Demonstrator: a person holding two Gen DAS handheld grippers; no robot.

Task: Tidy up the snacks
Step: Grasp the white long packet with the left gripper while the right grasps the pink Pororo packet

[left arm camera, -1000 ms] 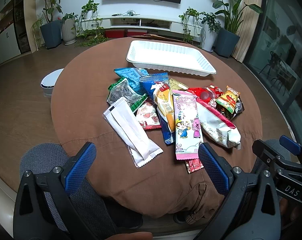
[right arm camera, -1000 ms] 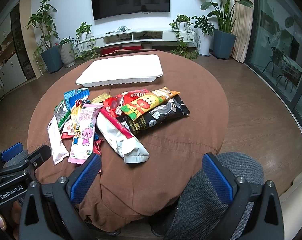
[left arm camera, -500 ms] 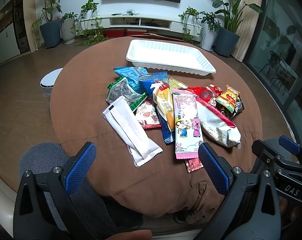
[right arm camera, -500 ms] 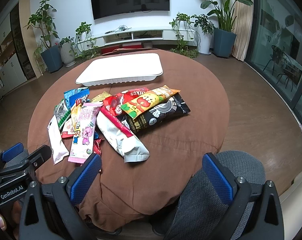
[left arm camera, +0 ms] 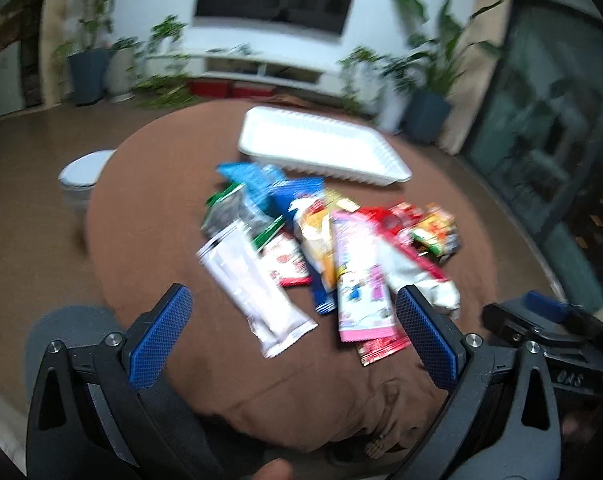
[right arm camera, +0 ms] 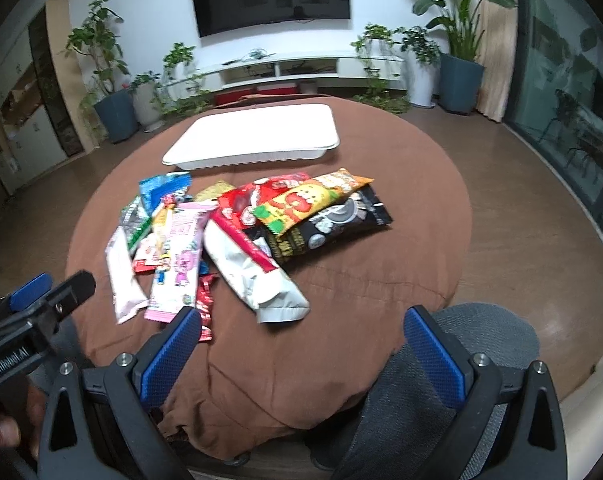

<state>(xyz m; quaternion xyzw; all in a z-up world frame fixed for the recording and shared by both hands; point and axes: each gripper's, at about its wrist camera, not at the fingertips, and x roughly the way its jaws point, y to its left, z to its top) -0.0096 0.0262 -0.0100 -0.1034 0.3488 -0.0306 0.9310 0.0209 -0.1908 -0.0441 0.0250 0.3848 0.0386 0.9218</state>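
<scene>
A heap of snack packets lies mid-table on a brown cloth: a long white packet, a pink cartoon packet, a white-and-red bag, a yellow-orange packet and a black bag. Beyond the heap stands an empty white tray, also far in the right wrist view. My left gripper is open near the table's front edge, nothing between its blue pads. My right gripper is open too, over the cloth's front overhang.
The round table has bare cloth to the right of the heap. A small white stool stands on the floor at the left. Grey-clad knees press against the table's near edge. Potted plants and a TV unit line the far wall.
Both grippers have moved forward toward the heap, so the packets look nearer. The left wrist view is now motion-blurred. No packet has moved.
</scene>
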